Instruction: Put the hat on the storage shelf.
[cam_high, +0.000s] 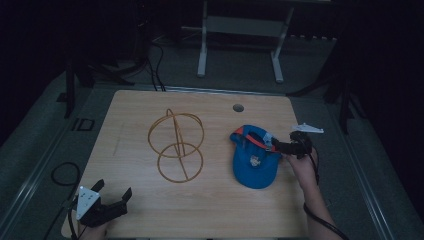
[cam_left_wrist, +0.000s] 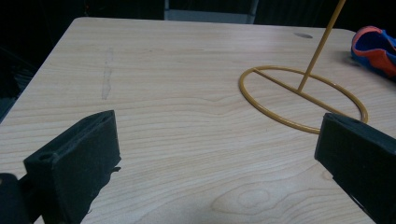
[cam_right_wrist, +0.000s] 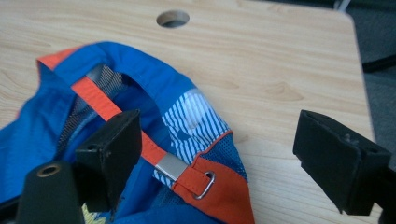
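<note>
Wooden table (cam_high: 210, 210) with gold wire hat stand (cam_high: 176, 145) at centre, blue cap (cam_high: 254, 159) at three o'clock, brim partly tucked under; right gripper (cam_right_wrist: 219, 149) gaping over orange strap (cam_right_wrist: 107, 109); left gripper (cam_high: 112, 200) spread at seven o'clock.

no readable text anywhere (the cap (cam_high: 255, 162) badge is too blurred).
</note>
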